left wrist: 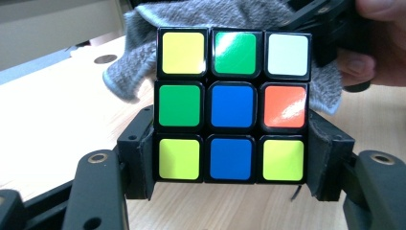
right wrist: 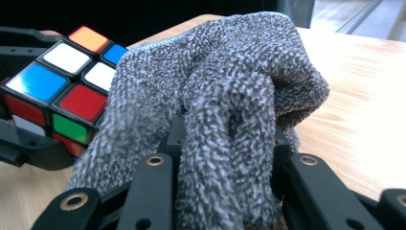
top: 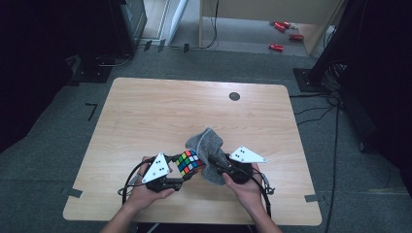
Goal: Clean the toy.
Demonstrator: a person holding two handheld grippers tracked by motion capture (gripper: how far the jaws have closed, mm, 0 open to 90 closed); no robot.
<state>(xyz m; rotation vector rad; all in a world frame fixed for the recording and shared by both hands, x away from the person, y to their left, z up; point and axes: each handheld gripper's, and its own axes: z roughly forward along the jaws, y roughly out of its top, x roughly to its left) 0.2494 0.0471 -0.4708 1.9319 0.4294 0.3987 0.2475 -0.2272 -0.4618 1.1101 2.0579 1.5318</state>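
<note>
The left gripper (top: 180, 171) holds a multicoloured plastic puzzle cube (top: 190, 162) above the near middle of the light wooden table (top: 145, 111), its two black jaws clamped against the cube's lower left and right sides. In the left gripper view the cube (left wrist: 231, 105) faces the camera with a blue centre tile. The right gripper (top: 217, 165) pinches a bunched grey knitted cloth (top: 210, 145), jaws narrow around the fabric. The cloth (right wrist: 225, 96) presses against the cube's (right wrist: 62, 91) right side, draping just beyond it.
</note>
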